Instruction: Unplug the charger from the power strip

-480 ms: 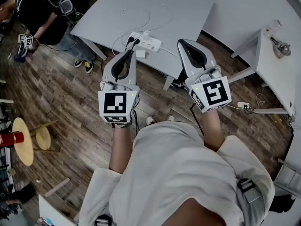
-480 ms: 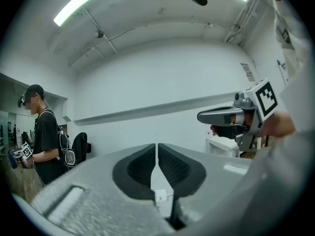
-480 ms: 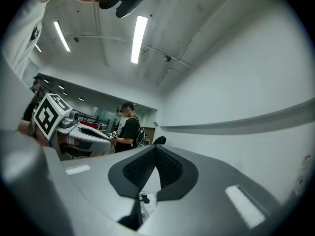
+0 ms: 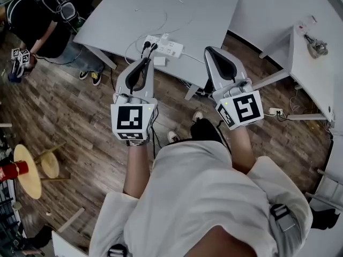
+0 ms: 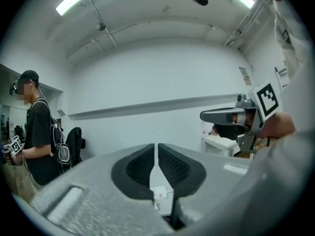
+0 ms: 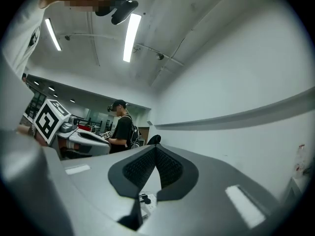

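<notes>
The white power strip lies near the front edge of the grey table, at about 12 o'clock in the head view. Two black plugs sit in its end toward 9 o'clock. Whether either is the charger cannot be told from here. A small white block rests just beside the strip at its 6 o'clock side, and thin white cables loop across the tabletop.

The left gripper hovers short of the table with the strip at its 1 o'clock. In the left gripper view its jaws are clenched to a hairline slit with nothing between them. The right gripper has the strip at its 10 o'clock and is held apart from it. In the right gripper view its jaws are pressed fully together and carry nothing.

A second person in a black shirt stands at 10 o'clock on the wooden floor. A round yellow stool is at 8 o'clock and a white side table at 2 o'clock.
</notes>
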A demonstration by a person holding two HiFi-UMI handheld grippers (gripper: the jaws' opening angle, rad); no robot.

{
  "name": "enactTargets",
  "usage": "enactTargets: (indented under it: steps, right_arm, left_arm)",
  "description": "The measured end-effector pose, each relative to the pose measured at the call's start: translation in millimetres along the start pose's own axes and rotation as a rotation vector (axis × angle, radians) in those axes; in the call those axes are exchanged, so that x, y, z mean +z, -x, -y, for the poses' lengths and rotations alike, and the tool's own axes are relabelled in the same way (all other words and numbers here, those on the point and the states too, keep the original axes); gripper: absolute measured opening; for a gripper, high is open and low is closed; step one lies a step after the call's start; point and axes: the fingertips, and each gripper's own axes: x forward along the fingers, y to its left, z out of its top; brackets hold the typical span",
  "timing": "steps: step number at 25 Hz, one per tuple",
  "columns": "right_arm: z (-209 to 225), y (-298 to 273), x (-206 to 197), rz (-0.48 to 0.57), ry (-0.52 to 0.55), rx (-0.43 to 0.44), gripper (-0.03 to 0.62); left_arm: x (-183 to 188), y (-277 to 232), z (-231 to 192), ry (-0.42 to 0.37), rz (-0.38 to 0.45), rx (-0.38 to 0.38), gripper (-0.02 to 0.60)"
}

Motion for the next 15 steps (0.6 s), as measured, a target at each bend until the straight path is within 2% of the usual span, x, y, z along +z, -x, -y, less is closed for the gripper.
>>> enactTargets:
  steps: [5, 10, 15]
  right_arm:
    - [18.5, -19.1, -10.9, -0.004, -0.019, -0.004, 0.002]
    - [43.0, -54.4, -18.8, 0.013, -0.034, 0.028, 0.002]
    - [81.3, -89.5, -29.9, 0.008, -0.031, 0.065, 0.002]
  left_arm:
    - [-6.1, -25.5, -5.9, -0.006, -0.012, -0.016, 0.026]
    - [-7.2, -63.2, -14.6, -0.033, -0.032, -0.009, 0.038]
    - [-7.6, -115.7, -16.9, -0.003, -0.051, 0.0, 0.04]
